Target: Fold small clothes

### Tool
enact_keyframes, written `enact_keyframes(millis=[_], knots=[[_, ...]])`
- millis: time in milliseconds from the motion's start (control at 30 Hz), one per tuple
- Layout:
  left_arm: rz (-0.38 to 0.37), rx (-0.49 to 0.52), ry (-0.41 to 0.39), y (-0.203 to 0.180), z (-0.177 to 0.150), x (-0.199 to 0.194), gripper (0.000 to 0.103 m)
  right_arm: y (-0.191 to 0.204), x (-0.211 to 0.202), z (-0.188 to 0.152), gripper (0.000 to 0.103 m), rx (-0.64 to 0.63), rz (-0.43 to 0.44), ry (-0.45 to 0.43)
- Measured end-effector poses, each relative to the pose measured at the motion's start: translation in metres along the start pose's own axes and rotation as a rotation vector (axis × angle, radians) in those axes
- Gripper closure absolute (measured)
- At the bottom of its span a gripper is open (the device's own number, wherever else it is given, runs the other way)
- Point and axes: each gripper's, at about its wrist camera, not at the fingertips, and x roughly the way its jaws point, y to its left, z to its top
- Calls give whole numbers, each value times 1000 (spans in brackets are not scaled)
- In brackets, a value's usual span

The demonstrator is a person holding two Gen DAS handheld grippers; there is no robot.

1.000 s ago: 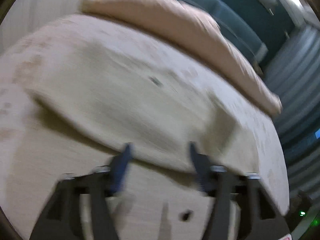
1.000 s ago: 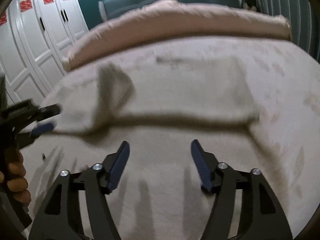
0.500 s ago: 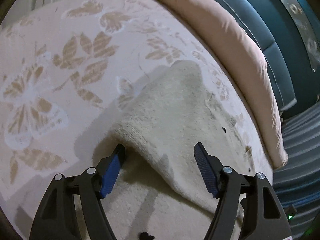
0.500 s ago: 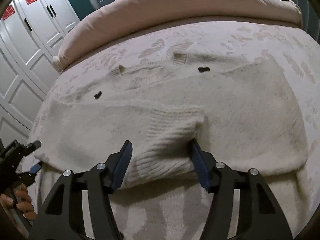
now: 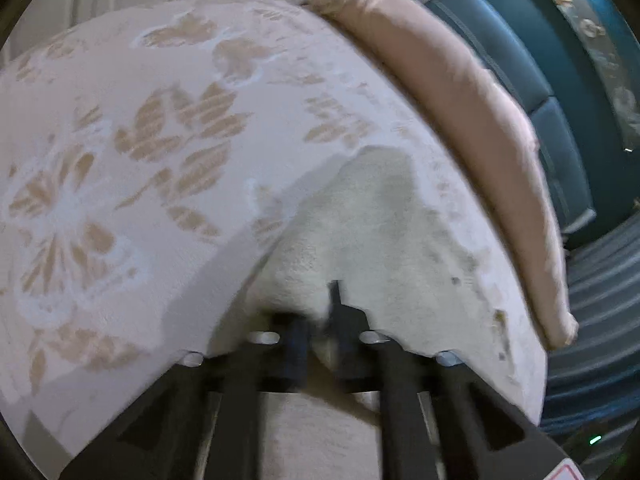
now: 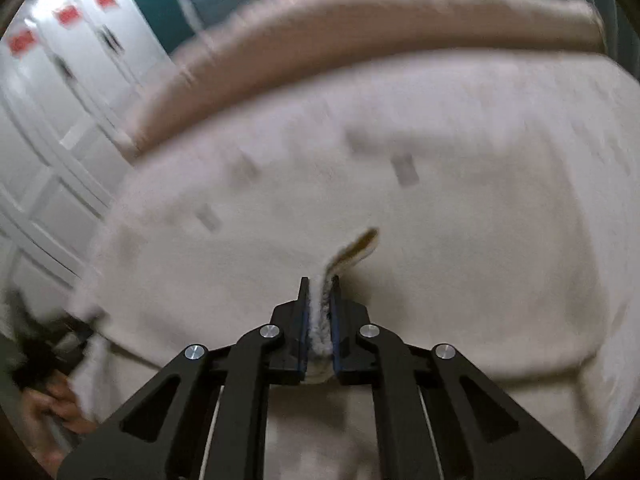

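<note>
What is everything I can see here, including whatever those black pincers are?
sweater: one, cream knit, spread on the bed, its edge pinched in both pincers
bedspread: one, pale with tan leaf and flower print, covering the bed
folded quilt: one, pinkish beige, along the far edge of the bed
headboard: one, padded, dark teal, behind the quilt
wardrobe: one, white panelled doors with red stickers, at the left in the right camera's view
left gripper: one, black, shut on the sweater
right gripper: one, black with blue pads, shut on a fold of the sweater
hand: one, lower left in the right camera's view, blurred, holding the other gripper
</note>
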Motion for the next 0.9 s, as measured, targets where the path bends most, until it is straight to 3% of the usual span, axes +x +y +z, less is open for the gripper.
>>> enact_keyframes(millis=[67, 133, 200, 300, 467, 533, 600, 667, 767, 900], knots=[[-35, 43, -50, -12, 1, -13, 97, 9, -42, 20, 96, -26, 49, -142], [-30, 122, -71, -27, 0, -17, 97, 1, -68, 27, 96, -34, 22, -249], [-22, 180, -40, -38, -7, -5, 97, -19, -46, 24, 96, -19, -53, -182], [49, 202, 26, -38, -22, 24, 97, -66, 27, -3, 96, 52, -191, 79], [64, 179, 36, -25, -35, 35, 96, -73, 11, -11, 94, 88, -132, -2], [63, 191, 34, -24, -35, 35, 95, -83, 34, -20, 94, 66, -194, 87], [58, 194, 34, -23, -35, 35, 94, -88, 25, -24, 92, 93, -175, 53], [45, 204, 18, -19, -37, 35, 91, -79, 3, -20, 92, 109, -233, -14], [29, 239, -27, -16, -47, 36, 91, -41, -14, -15, 92, 58, -175, -98], [26, 252, -66, -15, -54, 34, 91, 54, 28, -10, 90, -169, 45, 28]])
